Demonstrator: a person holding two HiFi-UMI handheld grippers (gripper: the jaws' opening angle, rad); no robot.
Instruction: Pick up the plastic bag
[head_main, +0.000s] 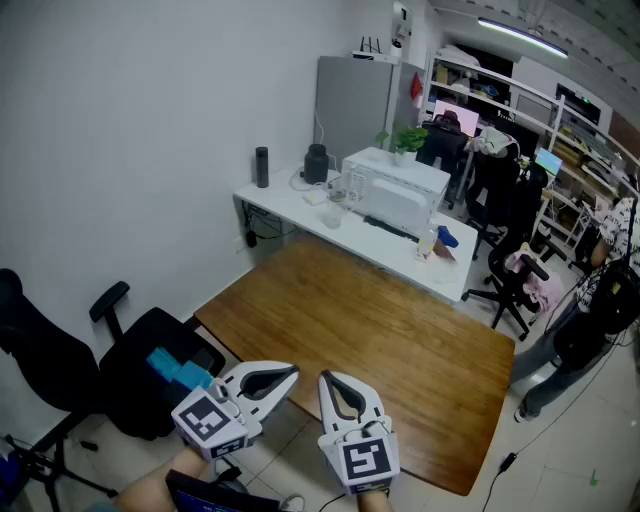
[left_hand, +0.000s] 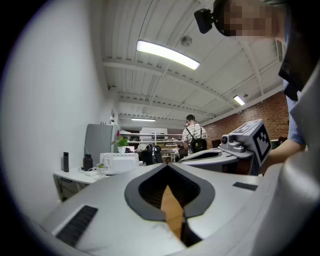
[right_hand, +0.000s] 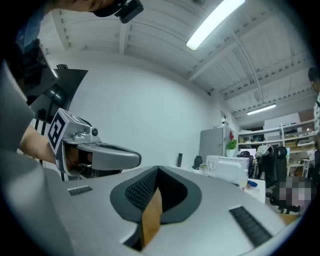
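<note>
1. The left hand-held gripper (head_main: 291, 373) sits at the lower middle of the head view, level, its tips aimed towards the upper right. In its own view (left_hand: 166, 165) the jaws are together with nothing between them. Only a sliver of brown wood shows through the cut-out behind the pads.
2. The right hand-held gripper (head_main: 326, 378) lies just beside it, to its right, tips aimed up the frame. Its own view (right_hand: 157, 169) shows the jaws likewise pressed together and empty.
3. Where the plastic bag lies, and so which way it points, cannot be told: no view shows a thing that reads clearly as a bag.
4. The brown wooden worktop (head_main: 380, 340) fills the middle of the head view, and both grippers hang over its near edge.
5. A white worktop (head_main: 290, 205) stands beyond it, against the wall. It carries a white box-shaped appliance (head_main: 395, 190), a dark bottle (head_main: 261, 167) at its left end and a small blue thing (head_main: 448, 238) near its right end.
6. A black office chair (head_main: 150, 375) at lower left has a cyan object (head_main: 180, 368) on its seat.
7. The only print in view is the black-and-white square marker on each cube, left (head_main: 210, 420) and right (head_main: 365, 460). No words can be read.
</note>
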